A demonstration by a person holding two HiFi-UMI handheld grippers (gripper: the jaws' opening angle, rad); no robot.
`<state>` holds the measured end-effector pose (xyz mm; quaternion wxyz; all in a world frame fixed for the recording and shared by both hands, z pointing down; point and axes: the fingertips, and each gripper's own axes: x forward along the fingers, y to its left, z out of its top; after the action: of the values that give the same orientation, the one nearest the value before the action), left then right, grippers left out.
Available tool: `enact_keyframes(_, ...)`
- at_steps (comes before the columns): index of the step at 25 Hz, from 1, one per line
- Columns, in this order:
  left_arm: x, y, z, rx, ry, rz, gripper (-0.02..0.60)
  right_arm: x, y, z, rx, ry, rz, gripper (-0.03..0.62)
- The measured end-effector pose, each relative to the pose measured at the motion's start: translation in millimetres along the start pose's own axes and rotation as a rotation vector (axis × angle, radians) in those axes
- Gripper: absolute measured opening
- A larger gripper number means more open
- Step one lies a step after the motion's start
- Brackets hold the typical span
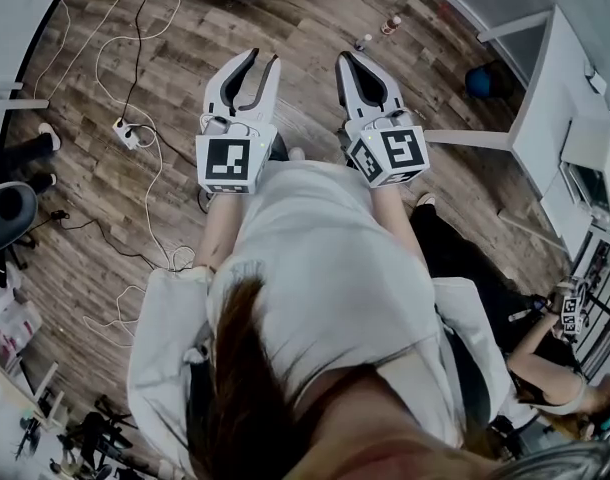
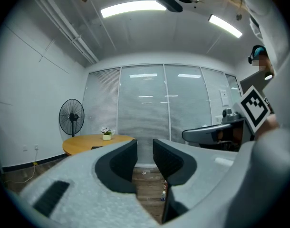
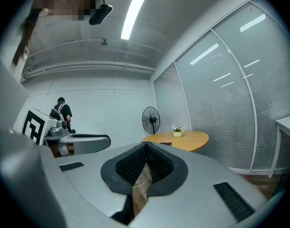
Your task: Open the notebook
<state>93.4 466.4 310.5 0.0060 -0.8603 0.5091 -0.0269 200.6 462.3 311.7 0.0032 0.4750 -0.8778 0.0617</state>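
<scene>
No notebook shows clearly in any view. A small dark flat thing lies on the round wooden table; I cannot tell what it is. I hold both grippers out level in front of me, above the wooden floor. My left gripper stands open, with a clear gap between its dark pads and nothing in it. My right gripper is shut, its ribbed pads meeting at the tips with nothing between them. The two grippers are side by side, a short way apart.
A power strip with long white cables lies on the floor at the left. Two small bottles stand ahead. A white desk is at the right, with another person near it. A standing fan is beside the round table.
</scene>
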Motion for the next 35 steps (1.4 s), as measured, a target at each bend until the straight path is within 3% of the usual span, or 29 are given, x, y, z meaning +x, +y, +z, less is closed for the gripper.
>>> enact_keyframes(15, 78, 136, 18, 0.004, -0.001, -0.054, 0.112, 135, -6, 28, 0.023, 0.014, -0.096, 0.002)
enact_keyframes(23, 97, 182, 0, 0.009, 0.021, -0.09, 0.107, 160, -13, 30, 0.038, 0.011, -0.193, 0.002)
enact_keyframes(35, 109, 230, -7, -0.027, 0.031, -0.058, 0.106, 217, -9, 23, 0.029, 0.053, -0.177, 0.002)
